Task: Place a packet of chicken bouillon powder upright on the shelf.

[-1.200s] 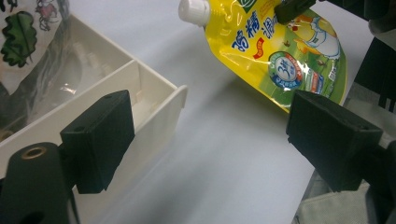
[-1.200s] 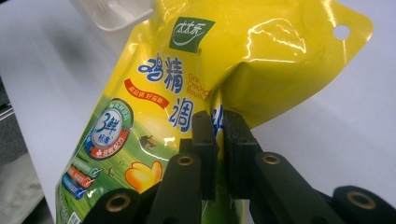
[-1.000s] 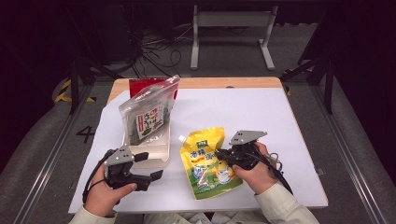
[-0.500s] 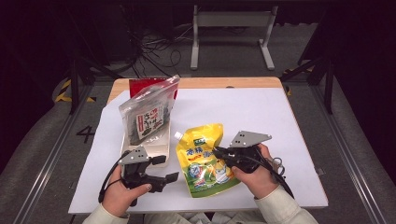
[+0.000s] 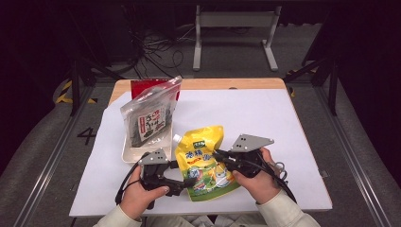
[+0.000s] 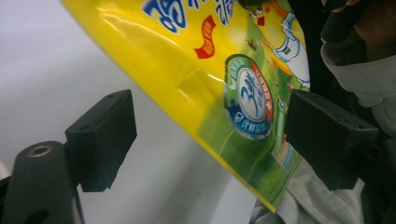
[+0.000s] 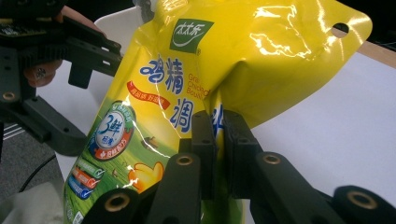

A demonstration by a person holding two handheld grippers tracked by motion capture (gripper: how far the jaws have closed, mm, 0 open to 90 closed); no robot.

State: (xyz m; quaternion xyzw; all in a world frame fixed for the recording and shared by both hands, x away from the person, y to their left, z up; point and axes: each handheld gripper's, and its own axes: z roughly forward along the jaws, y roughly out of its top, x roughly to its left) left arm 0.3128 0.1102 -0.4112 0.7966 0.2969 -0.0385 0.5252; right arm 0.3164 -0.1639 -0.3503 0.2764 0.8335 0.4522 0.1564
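Observation:
A yellow stand-up seasoning pouch (image 5: 204, 158) with a spout corner is held tilted above the white sheet near the table's front. My right gripper (image 5: 220, 156) is shut on its right edge. In the right gripper view the two black jaws (image 7: 219, 140) pinch a crease of the pouch (image 7: 243, 56). My left gripper (image 5: 187, 179) is open at the pouch's lower left corner. In the left gripper view the pouch's edge (image 6: 187, 88) passes between the wide-apart pads (image 6: 100, 135), which stand clear of it. The left gripper (image 7: 70, 88) also appears beside the pouch in the right gripper view.
A clear zip bag of dark seaweed (image 5: 150, 118) stands in a white tray (image 5: 130, 156) left of the pouch, with a red packet (image 5: 142, 87) behind it. A white sheet (image 5: 255, 113) covers the wooden table (image 5: 227, 84). A metal stand (image 5: 234, 21) sits on the floor beyond.
My left hand has moved right and slightly down, from beside the tray to the pouch's lower left corner, so the open jaws now straddle its edge. The right gripper kept its grip.

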